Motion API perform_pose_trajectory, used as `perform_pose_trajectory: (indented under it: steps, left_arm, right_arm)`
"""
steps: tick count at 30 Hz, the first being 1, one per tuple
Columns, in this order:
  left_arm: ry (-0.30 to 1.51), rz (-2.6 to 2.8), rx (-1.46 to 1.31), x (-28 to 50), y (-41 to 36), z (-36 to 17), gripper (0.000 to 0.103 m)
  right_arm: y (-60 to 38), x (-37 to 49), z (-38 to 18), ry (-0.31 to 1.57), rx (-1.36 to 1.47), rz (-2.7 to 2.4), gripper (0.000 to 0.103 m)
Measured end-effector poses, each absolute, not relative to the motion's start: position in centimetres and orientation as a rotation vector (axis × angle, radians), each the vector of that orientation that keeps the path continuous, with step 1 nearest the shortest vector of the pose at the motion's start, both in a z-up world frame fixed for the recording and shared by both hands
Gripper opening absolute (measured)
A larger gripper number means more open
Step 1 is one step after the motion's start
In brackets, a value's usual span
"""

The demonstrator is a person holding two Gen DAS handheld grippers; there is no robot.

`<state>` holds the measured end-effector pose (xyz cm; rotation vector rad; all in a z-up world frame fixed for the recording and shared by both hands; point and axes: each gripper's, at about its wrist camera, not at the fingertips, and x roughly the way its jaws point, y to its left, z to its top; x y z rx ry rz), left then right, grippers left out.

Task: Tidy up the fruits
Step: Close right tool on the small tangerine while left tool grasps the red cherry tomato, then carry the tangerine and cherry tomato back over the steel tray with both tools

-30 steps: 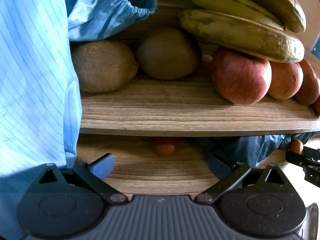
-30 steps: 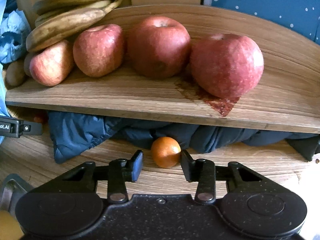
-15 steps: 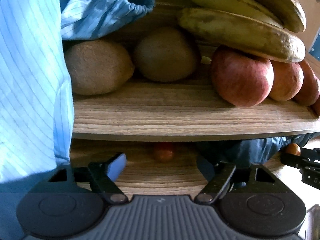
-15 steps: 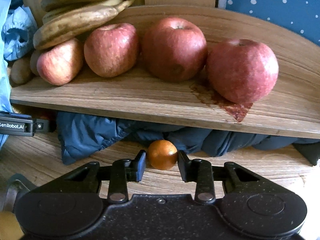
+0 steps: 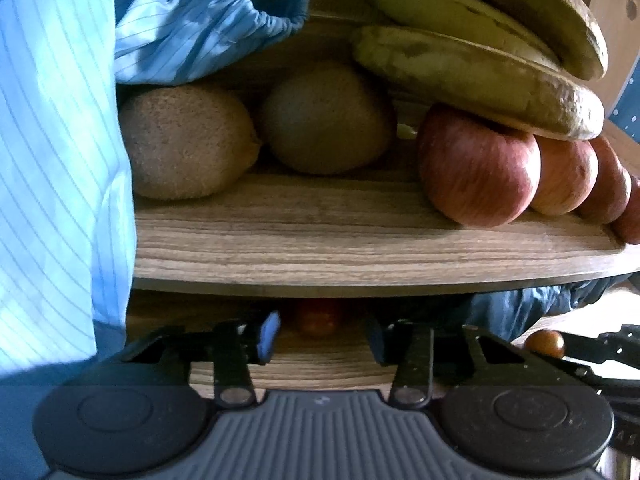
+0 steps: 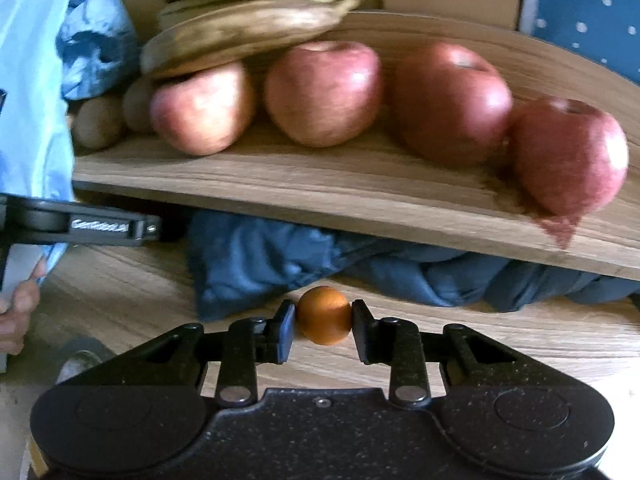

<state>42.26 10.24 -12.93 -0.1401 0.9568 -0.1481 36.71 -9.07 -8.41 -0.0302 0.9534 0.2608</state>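
In the right wrist view my right gripper (image 6: 323, 320) has both pads against a small orange fruit (image 6: 324, 310) on the lower wooden board, its jaws still closing. In the left wrist view my left gripper (image 5: 322, 338) is closing too. A small red-orange fruit (image 5: 316, 318) lies in shadow under the shelf between its fingertips, and the pads stand clear of it. The wooden shelf (image 5: 320, 236) above carries two kiwis (image 5: 188, 140), a row of red apples (image 6: 324, 92) and bananas (image 5: 480, 68). The orange fruit (image 5: 544, 343) also shows at the left view's right edge.
A dark blue cloth (image 6: 280, 256) is bunched under the shelf behind the orange fruit. Light blue striped fabric (image 5: 56, 160) hangs along the left side. One left gripper finger (image 6: 100, 226) reaches in under the shelf edge. A hand (image 6: 16, 312) shows at the far left.
The left jaws have swung from wide apart to a narrow gap around the red-orange fruit. The right jaws have closed onto the orange fruit, and the right gripper has shifted left along the shelf.
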Motion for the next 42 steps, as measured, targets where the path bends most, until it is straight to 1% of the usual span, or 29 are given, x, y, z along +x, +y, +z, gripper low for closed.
perform_pose_trajectory:
  steps: [3,5,8,15,29,42]
  left_arm:
    - [0.956,-0.152,-0.150,42.3,10.8,-12.5,0.038]
    - [0.958,-0.154,-0.160,42.4,11.1,-12.5,0.031]
    - [0.962,-0.158,-0.167,42.0,11.3,-12.4,0.027]
    - [0.974,-0.184,-0.168,40.8,11.2,-12.4,0.026]
    - [1.013,-0.210,-0.187,37.9,9.6,-11.8,0.026]
    - [1.010,-0.217,-0.188,36.5,8.6,-10.4,0.026]
  right_arm:
    - [-8.6,36.5,-8.3,0.958,-0.026,0.283,0.032]
    - [-7.6,36.0,-8.5,0.959,-0.027,0.295,0.032]
    - [-6.8,35.8,-8.5,0.961,-0.024,0.314,0.032]
    - [-5.5,34.8,-8.2,0.968,-0.025,0.348,0.032]
    - [-6.3,33.8,-7.8,0.960,-0.019,0.358,0.032]
    - [-6.7,32.6,-7.0,0.934,-0.018,0.367,0.032]
